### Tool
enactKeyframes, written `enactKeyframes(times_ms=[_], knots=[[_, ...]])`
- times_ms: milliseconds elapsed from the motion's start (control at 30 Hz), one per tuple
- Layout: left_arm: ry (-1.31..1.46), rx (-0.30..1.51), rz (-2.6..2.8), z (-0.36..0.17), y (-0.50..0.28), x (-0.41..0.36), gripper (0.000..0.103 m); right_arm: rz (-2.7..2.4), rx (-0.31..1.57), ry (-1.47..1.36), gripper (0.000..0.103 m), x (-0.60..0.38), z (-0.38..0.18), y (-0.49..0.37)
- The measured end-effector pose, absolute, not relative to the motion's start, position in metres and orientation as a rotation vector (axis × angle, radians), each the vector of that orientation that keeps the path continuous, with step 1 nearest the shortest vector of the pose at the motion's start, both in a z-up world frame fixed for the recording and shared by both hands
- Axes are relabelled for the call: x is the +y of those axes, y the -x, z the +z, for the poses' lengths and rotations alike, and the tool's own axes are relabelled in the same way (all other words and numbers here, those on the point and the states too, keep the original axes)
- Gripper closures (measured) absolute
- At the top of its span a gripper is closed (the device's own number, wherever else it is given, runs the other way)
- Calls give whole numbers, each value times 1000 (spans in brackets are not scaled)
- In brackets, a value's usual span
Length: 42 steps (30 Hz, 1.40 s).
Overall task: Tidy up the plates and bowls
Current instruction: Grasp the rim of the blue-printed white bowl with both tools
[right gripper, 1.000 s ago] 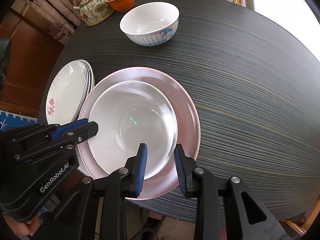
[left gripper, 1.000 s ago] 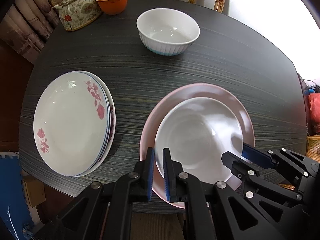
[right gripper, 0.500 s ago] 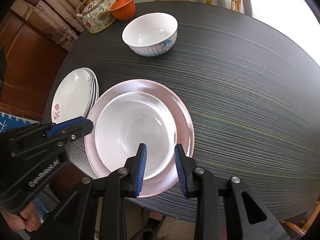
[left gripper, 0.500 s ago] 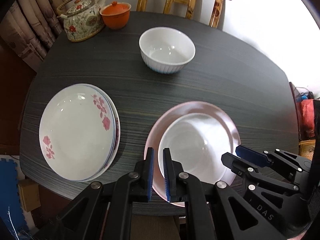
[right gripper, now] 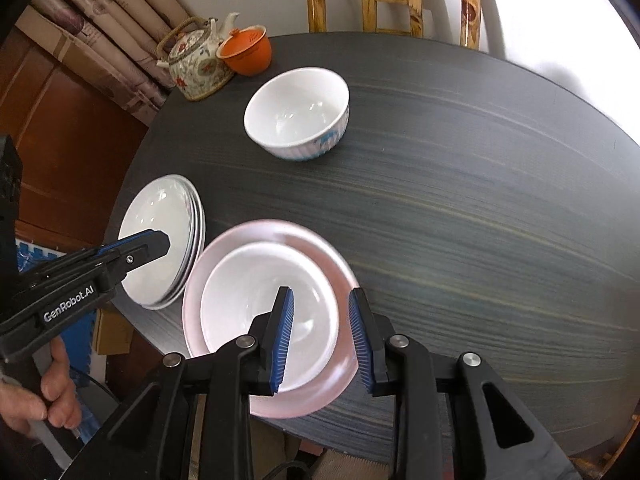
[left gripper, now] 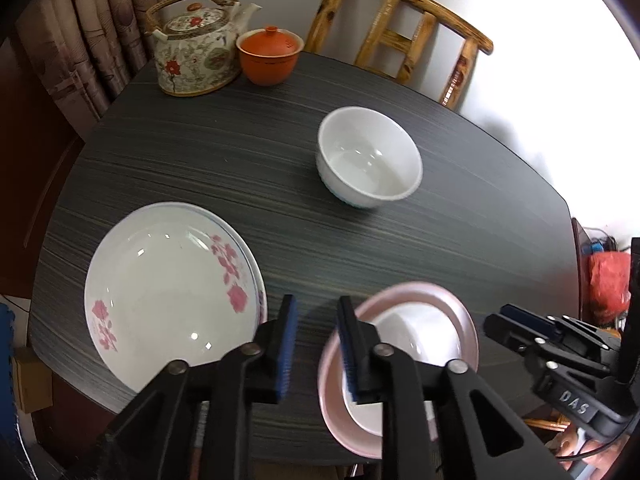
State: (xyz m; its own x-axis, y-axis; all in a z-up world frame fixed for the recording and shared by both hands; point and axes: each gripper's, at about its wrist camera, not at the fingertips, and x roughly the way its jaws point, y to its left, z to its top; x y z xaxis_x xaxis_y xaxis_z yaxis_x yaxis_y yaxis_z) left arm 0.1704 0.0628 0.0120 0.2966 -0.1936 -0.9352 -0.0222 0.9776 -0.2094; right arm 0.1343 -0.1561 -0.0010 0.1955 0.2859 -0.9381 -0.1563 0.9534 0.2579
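Observation:
A white shallow dish (right gripper: 248, 300) lies nested in a pink plate (right gripper: 304, 240) at the near edge of the dark table (right gripper: 480, 200). My right gripper (right gripper: 322, 336) hovers above its near side, open, with nothing between the pads. My left gripper (left gripper: 316, 340) hangs over bare table between the pink plate (left gripper: 440, 292) and a stack of rose-patterned plates (left gripper: 168, 292); its jaws are opening and hold nothing. A deep white bowl (left gripper: 370, 158) stands alone farther back, and shows a blue print in the right wrist view (right gripper: 296, 116).
A flowered teapot (left gripper: 196, 40) and an orange lidded cup (left gripper: 270, 56) sit at the table's far left. A wooden chair (left gripper: 400, 28) stands behind the table. A person's hand (right gripper: 52, 392) holds the left tool's handle below the table edge.
Both grippers rose and pulled back from the pink plate. The left one's nearly closed jaws spread apart and it shifted left, off the plate's rim. The dishes have not moved.

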Motion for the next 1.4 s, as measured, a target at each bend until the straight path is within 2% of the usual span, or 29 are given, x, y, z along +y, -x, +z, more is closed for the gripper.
enactKeyframes(times_ms=[67, 300, 767, 1233, 1333, 1367, 1400], knots=[[208, 1271, -103, 10, -181, 67, 70, 308, 1337, -116, 75, -158, 0, -143], [276, 1291, -97, 2, -222, 79, 62, 310, 1341, -121, 75, -159, -3, -184], [312, 1298, -102, -26, -314, 92, 61, 297, 1386, -133, 75, -147, -36, -274], [228, 1344, -78, -63, -335, 79, 61, 310, 1439, -100, 75, -128, -72, -314], [232, 1348, -70, -70, -336, 78, 63, 314, 1442, -81, 76, -123, -77, -314], [232, 1347, -70, -71, -336, 77, 67, 314, 1443, -80, 77, -122, -78, -315], [241, 1347, -81, -72, -336, 76, 77, 317, 1444, -77, 79, -121, -80, -315]])
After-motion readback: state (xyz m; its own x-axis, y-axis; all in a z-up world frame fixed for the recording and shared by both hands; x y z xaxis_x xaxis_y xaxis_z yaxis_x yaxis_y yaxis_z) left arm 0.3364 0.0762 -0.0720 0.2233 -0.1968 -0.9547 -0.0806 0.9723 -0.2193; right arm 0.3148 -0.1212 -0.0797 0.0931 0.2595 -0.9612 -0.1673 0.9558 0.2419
